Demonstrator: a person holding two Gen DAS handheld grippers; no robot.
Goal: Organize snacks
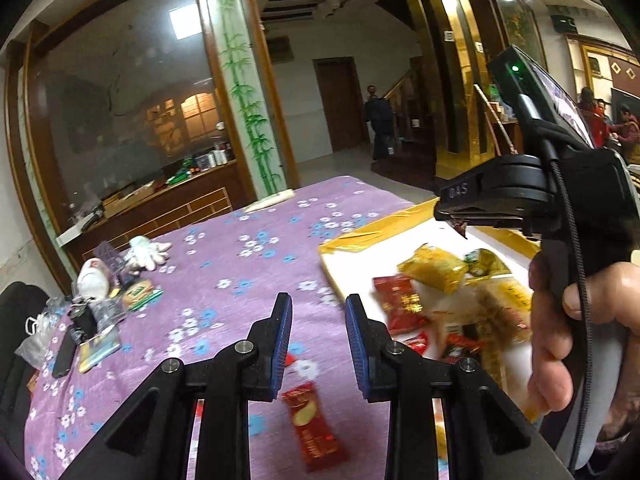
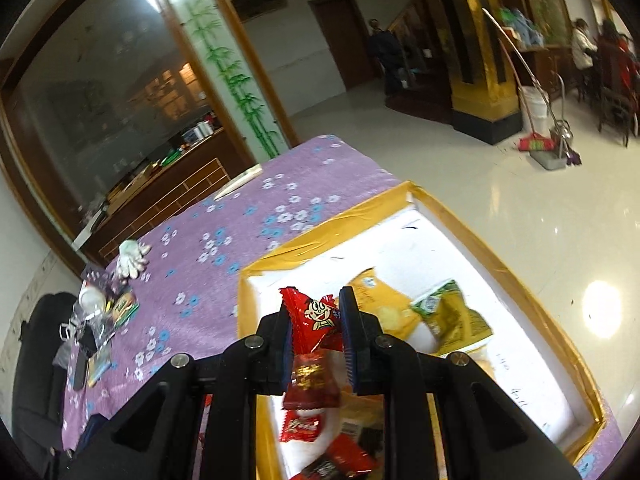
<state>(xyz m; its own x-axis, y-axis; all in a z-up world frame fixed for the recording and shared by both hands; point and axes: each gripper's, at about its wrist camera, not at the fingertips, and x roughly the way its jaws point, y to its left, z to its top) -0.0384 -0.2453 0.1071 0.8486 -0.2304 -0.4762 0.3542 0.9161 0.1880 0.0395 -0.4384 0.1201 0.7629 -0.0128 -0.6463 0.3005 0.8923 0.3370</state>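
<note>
My right gripper (image 2: 316, 320) is shut on a red snack packet with a cartoon face (image 2: 316, 316), held over the near left corner of the white box with yellow taped rim (image 2: 320, 240). Yellow packets (image 2: 452, 316) and red packets (image 2: 304, 424) lie inside it. My left gripper (image 1: 318, 330) is open and empty above the purple flowered cloth (image 1: 240, 264). A red snack packet (image 1: 312, 428) lies on the cloth just below its fingers. The box (image 1: 360, 240) with red (image 1: 400, 304) and yellow packets (image 1: 434, 268) is to its right. The right gripper's body (image 1: 560, 200) is seen there, held by a hand.
At the cloth's far left lie a white glove (image 1: 148, 252), a phone (image 1: 64, 352), small packets and bags (image 1: 100, 304). A wooden counter and glass partition stand behind. Shiny floor, a broom and dustpan (image 2: 548, 152) and people are to the right.
</note>
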